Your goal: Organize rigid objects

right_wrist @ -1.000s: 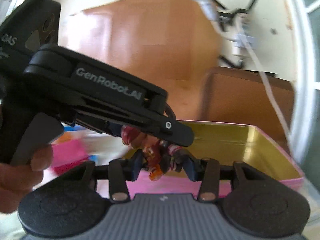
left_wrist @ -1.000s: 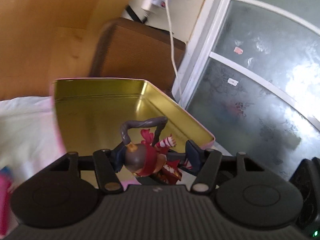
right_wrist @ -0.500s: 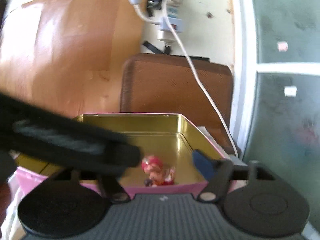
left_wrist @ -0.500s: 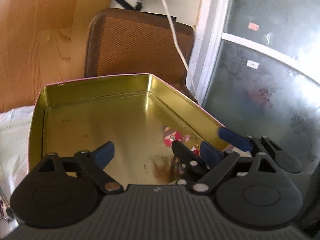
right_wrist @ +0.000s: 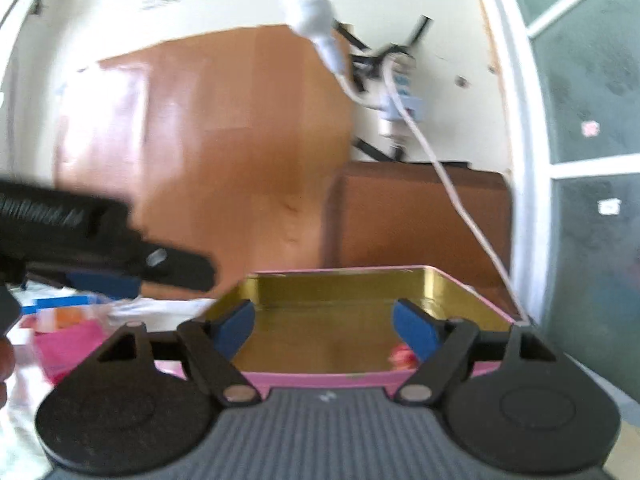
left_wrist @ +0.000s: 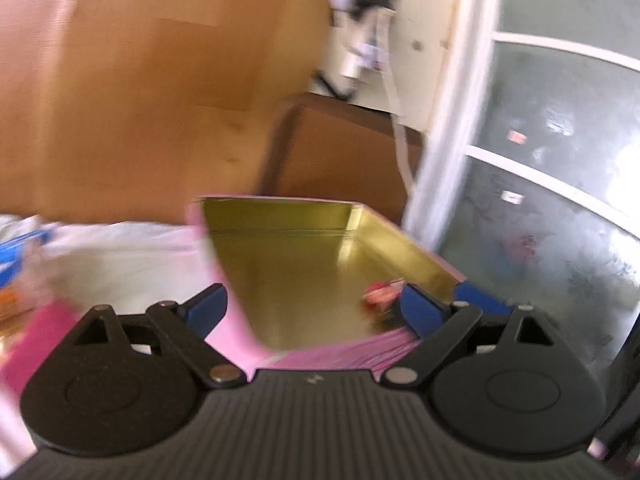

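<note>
A pink tin box with a gold inside [left_wrist: 280, 216] [right_wrist: 360, 304] stands on the white cloth. A small red and pink figurine [left_wrist: 380, 294] [right_wrist: 402, 358] lies inside it near the front right corner. My left gripper [left_wrist: 316, 308] is open and empty, held at the tin's near left corner. My right gripper [right_wrist: 334, 326] is open and empty, just before the tin's near wall. The left gripper's black body [right_wrist: 100, 232] shows at the left of the right wrist view.
A brown woven chair back [right_wrist: 420, 216] stands behind the tin, with a white cable [right_wrist: 460, 204] hanging over it. A wooden panel [left_wrist: 160, 100] is at the back left. Frosted glass panes [left_wrist: 552, 200] are on the right. Pink and blue items [right_wrist: 68, 336] lie left of the tin.
Both grippers opened and let go of the figurine, which now lies in the tin. Both have since drawn back from the tin, the left one swinging to the left.
</note>
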